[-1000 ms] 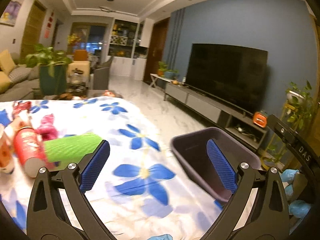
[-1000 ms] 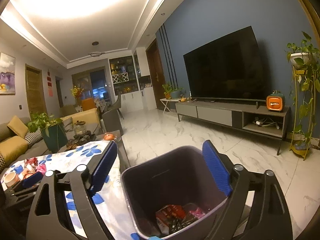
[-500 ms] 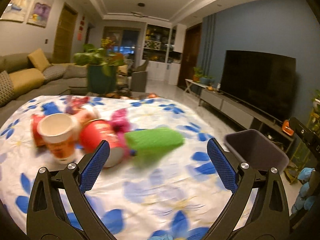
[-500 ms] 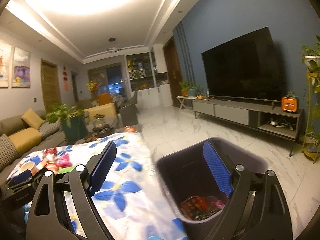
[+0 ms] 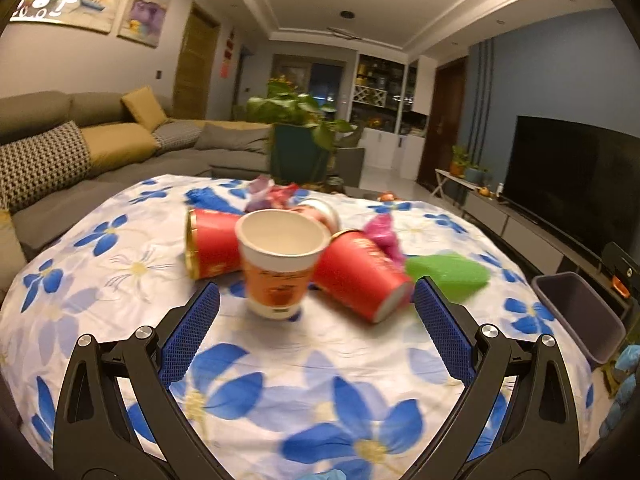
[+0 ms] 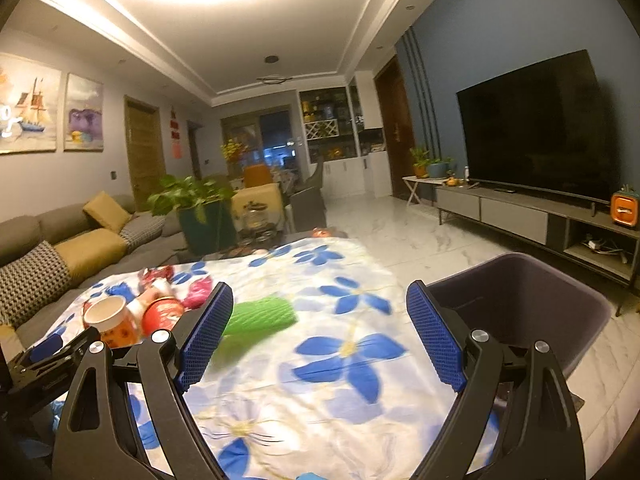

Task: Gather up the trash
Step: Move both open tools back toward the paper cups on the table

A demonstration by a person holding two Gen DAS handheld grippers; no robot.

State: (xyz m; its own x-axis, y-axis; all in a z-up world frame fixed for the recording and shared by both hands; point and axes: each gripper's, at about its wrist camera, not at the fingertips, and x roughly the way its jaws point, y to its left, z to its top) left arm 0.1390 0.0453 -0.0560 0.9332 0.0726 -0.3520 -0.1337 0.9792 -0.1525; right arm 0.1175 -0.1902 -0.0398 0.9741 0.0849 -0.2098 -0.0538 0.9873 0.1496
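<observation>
in the left wrist view my left gripper is spread wide with nothing between its blue pads, hovering over the blue-flowered tablecloth. straight ahead, just past the fingertips, an orange and white paper cup stands upright with its mouth open to me. behind it lie two red cups on their sides: one red cup to the left of it, its gold rim facing left, and another red cup to the right, its base toward me. a pink wrapper sits behind that second cup, and a green sponge-like roll lies to the right of it. the dark trash bin stands off the table's right edge.

in the right wrist view my right gripper is also wide apart and empty, above the same cloth. the trash bin sits just behind my right finger, beside the table; i cannot see into it here. the green roll lies behind my left pad, and the paper cup and a red cup are clustered at far left, beyond my other gripper.
</observation>
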